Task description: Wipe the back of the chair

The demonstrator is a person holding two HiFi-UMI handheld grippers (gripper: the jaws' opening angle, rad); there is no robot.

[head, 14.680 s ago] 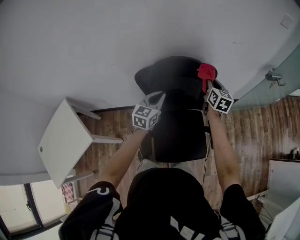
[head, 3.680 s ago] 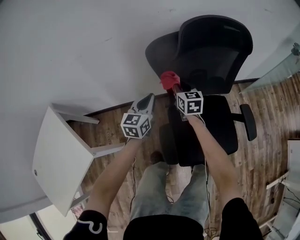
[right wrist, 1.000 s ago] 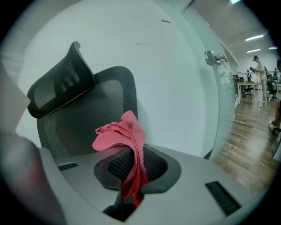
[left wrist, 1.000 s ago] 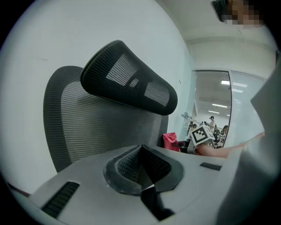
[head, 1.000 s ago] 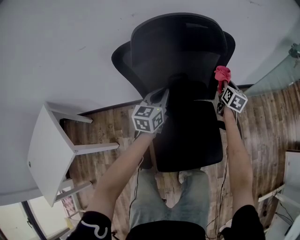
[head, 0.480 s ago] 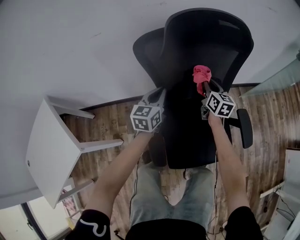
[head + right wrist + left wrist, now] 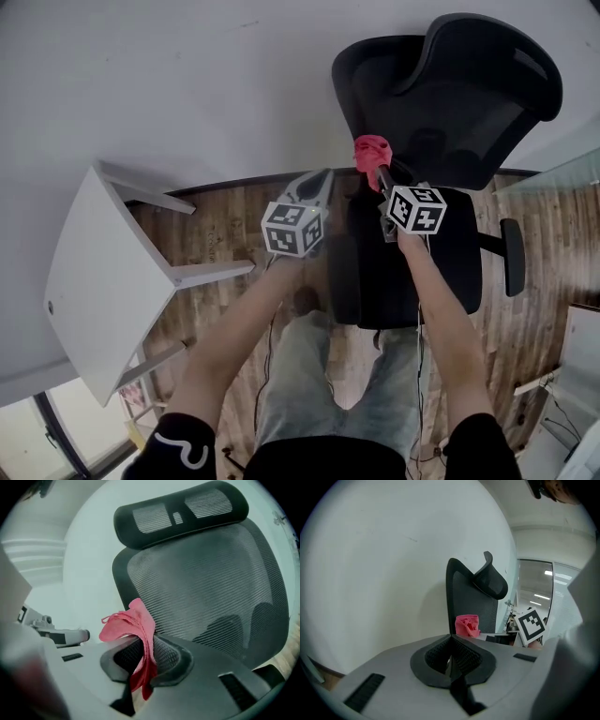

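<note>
The black chair [image 7: 469, 103] stands at the far edge of the wood floor [image 7: 225, 234], by the white wall [image 7: 187, 75]. Its legs are hidden under the seat, and the person's right arm [image 7: 441, 309] covers part of the seat. The right gripper [image 7: 143, 656] squeezes a red cloth [image 7: 133, 625] near the left edge of the mesh back. I cannot tell if the cloth and the back touch. The left gripper [image 7: 451, 654] is closed with nothing in it, and its view shows only a thin slice of the chair. A white table [image 7: 94, 281] stands well apart on the left.
</note>
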